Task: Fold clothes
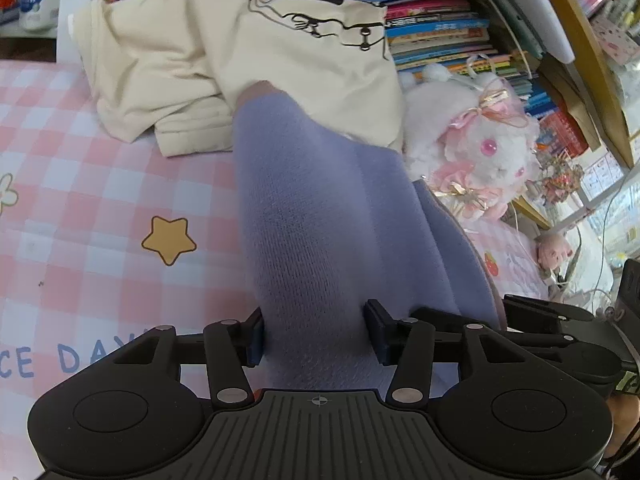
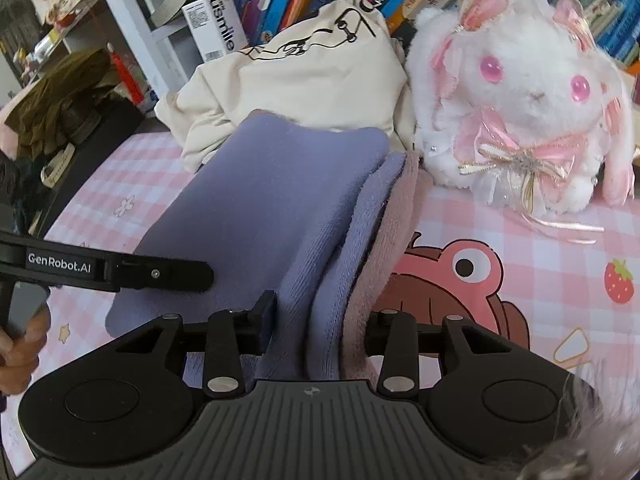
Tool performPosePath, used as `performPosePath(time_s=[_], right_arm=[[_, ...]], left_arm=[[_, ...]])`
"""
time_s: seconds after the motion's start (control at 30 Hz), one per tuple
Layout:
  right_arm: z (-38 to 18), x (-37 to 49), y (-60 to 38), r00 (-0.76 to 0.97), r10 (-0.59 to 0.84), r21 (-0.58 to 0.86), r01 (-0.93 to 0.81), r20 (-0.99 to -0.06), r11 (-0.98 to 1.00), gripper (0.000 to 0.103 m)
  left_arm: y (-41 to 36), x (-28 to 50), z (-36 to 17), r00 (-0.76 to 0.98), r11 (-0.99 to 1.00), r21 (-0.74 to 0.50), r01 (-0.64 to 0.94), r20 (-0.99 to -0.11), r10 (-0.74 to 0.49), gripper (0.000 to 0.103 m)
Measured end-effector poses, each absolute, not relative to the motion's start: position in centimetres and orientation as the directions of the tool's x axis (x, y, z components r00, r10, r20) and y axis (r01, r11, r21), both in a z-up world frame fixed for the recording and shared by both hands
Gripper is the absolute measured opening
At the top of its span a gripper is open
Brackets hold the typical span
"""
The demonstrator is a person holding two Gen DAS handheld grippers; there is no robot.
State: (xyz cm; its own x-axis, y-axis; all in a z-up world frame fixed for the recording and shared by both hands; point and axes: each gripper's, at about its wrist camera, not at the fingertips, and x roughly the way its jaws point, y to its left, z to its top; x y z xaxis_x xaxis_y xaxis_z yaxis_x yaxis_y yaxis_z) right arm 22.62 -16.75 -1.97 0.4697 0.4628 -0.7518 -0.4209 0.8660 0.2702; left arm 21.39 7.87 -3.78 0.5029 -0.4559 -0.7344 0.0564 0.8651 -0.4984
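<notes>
- My left gripper (image 1: 316, 338) has its jaws on both sides of a thick fold of the purple sweater (image 1: 320, 216), pinching it.
- My right gripper (image 2: 318, 330) has its jaws around the stacked layers at the sweater's right edge, purple ones and a pinkish one, and it squeezes them.
- The sweater lies in the middle of the desk (image 1: 100, 208), on a pink checked cover with a star (image 1: 170, 239) on it.
- The sweater's far edge touches a heap of cream clothes (image 2: 304, 88) at the back.
- Just right of the sweater sits a white plush bunny (image 2: 516, 104). There is little room on that side.
- Behind the cream heap stand rows of books (image 1: 432, 20), so the back is closed off.
- On the left the cover is open and flat. That side has the most room.
- In the right view, my left gripper's black arm reaches over the sweater's left part, with a hand (image 2: 18, 348) holding it.
</notes>
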Motion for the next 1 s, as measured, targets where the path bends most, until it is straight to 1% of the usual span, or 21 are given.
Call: performPosePath(time_s=[0.1, 0.17, 0.23, 0.3, 0.33, 0.43, 0.47, 0.57, 0.7, 0.87, 0.93, 1.0], right_arm=[[-2.2, 22.6, -17.2, 0.473, 0.459, 0.291, -0.386, -0.752, 0.875, 0.049], [-2.2, 22.5, -17.5, 0.487, 0.443, 0.288, -0.361, -0.752, 0.887, 0.064], [-1.8, 22.2, -18.1, 0.504, 0.434, 0.289, -0.341, -0.747, 0.894, 0.069], [-1.3, 21.5, -19.0, 0.522, 0.430, 0.298, -0.319, -0.737, 0.900, 0.073], [-1.0, 21.1, -19.4, 0.531, 0.427, 0.303, -0.308, -0.731, 0.902, 0.076], [-0.3, 20.1, -20.7, 0.558, 0.419, 0.316, -0.275, -0.716, 0.908, 0.080], [0.0, 19.8, -21.2, 0.567, 0.416, 0.321, -0.264, -0.711, 0.909, 0.082], [0.7, 18.8, -22.5, 0.593, 0.406, 0.336, -0.231, -0.695, 0.913, 0.084], [0.7, 16.1, -23.2, 0.604, 0.376, 0.291, -0.238, -0.703, 0.927, 0.085], [0.4, 12.9, -23.0, 0.615, 0.319, 0.198, -0.258, -0.721, 0.946, 0.086], [0.2, 11.6, -22.8, 0.624, 0.297, 0.160, -0.267, -0.723, 0.950, 0.086], [0.0, 10.3, -22.5, 0.634, 0.278, 0.123, -0.277, -0.722, 0.953, 0.089]], left_arm=[[7.8, 21.3, -3.8, 0.510, 0.872, -0.488, 0.043, -0.739, -0.439, 0.056], [7.6, 21.1, -3.6, 0.522, 0.884, -0.465, 0.038, -0.746, -0.415, 0.060], [7.3, 20.6, -3.0, 0.544, 0.902, -0.429, 0.037, -0.749, -0.379, 0.063], [7.2, 19.8, -2.2, 0.581, 0.918, -0.394, 0.043, -0.738, -0.344, 0.070], [7.2, 19.4, -1.7, 0.601, 0.924, -0.380, 0.044, -0.728, -0.328, 0.071], [7.5, 17.7, -0.3, 0.659, 0.933, -0.358, 0.043, -0.691, -0.296, 0.078], [7.6, 17.1, 0.1, 0.674, 0.937, -0.347, 0.041, -0.683, -0.283, 0.082], [7.6, 15.4, 1.0, 0.706, 0.951, -0.307, 0.029, -0.667, -0.237, 0.085], [7.1, 13.0, 1.3, 0.719, 0.961, -0.277, 0.000, -0.668, -0.192, 0.086], [6.1, 10.4, 0.8, 0.721, 0.958, -0.287, -0.015, -0.667, -0.189, 0.087], [5.5, 9.4, 0.5, 0.723, 0.960, -0.278, -0.028, -0.669, -0.173, 0.090], [4.9, 8.5, 0.2, 0.723, 0.962, -0.269, -0.041, -0.672, -0.157, 0.097]])
